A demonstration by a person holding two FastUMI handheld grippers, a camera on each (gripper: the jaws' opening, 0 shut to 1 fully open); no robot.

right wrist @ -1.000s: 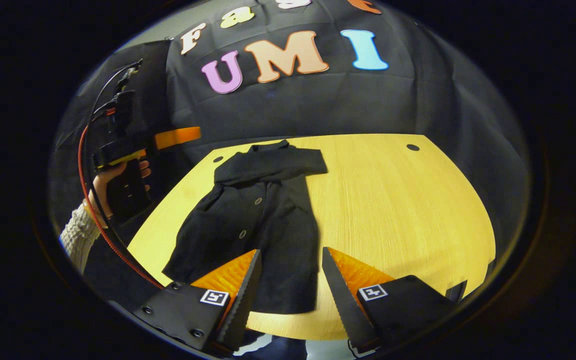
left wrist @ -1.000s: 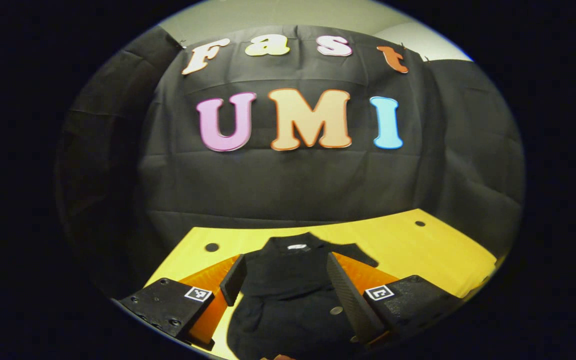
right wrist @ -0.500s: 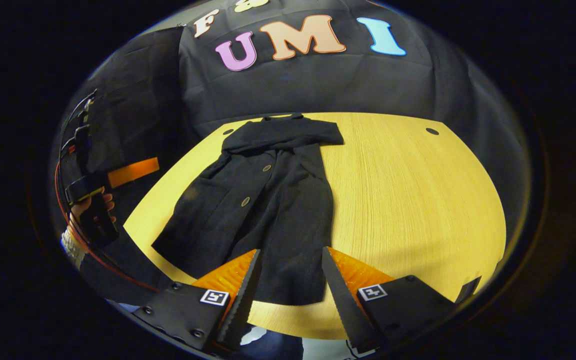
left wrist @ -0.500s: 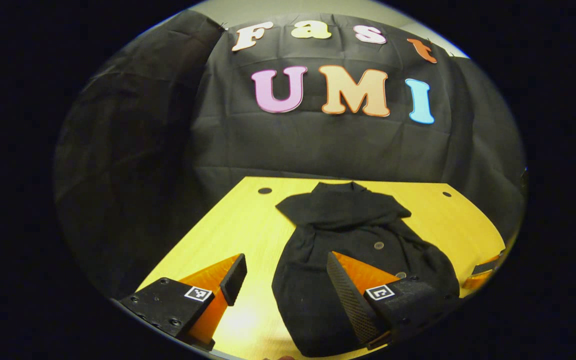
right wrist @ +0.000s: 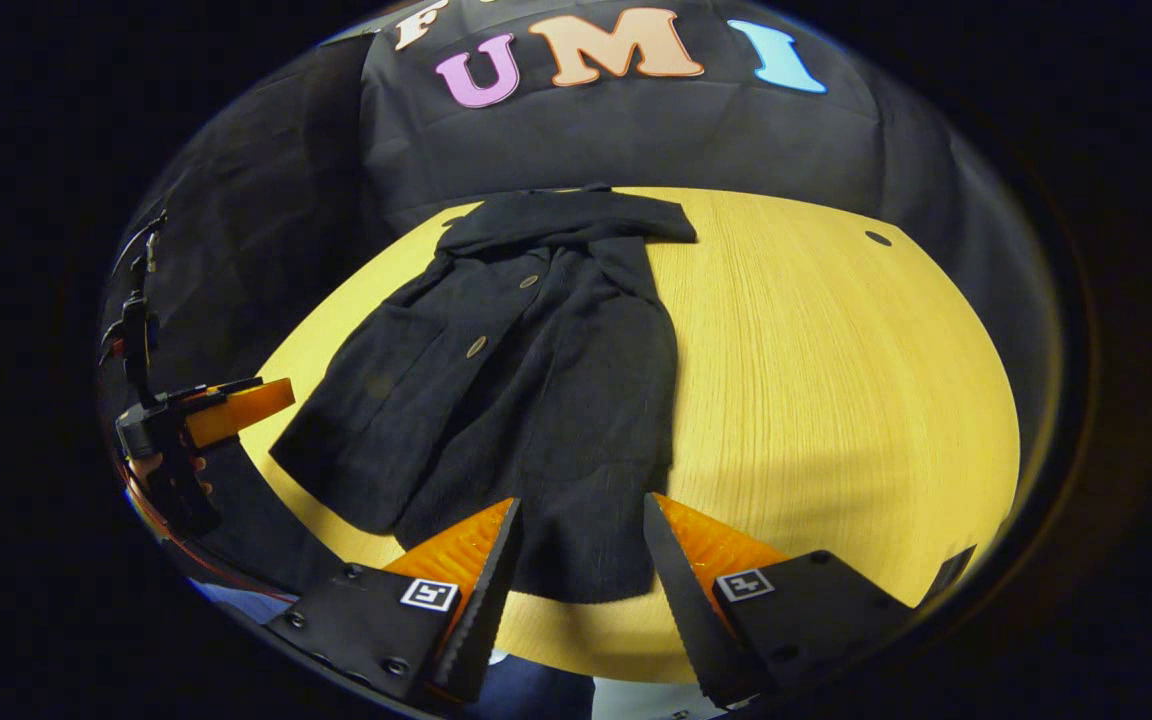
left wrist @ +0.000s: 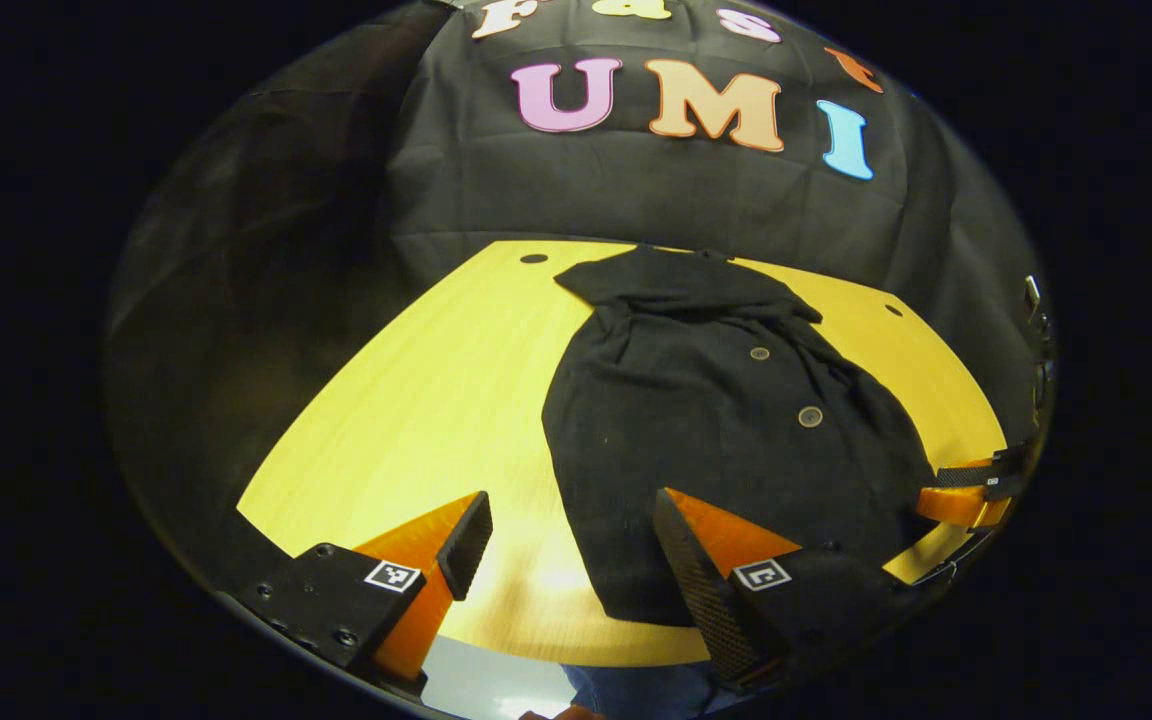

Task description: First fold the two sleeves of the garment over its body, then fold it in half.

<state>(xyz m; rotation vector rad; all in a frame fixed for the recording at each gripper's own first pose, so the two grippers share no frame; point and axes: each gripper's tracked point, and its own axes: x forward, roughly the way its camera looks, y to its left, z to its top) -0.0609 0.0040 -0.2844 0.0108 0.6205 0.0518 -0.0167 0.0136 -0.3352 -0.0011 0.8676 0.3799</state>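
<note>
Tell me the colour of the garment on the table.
Black garment, clearest in the right gripper view.

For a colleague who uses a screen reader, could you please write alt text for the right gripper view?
A black buttoned garment lies flat on a yellow wooden table, its sleeves folded across its upper body. The open right gripper hovers over its near hem, touching nothing. At far left, a hand holds the left gripper.

Yellow wooden table (right wrist: 836, 380) bears black garment (right wrist: 536, 380).
</note>
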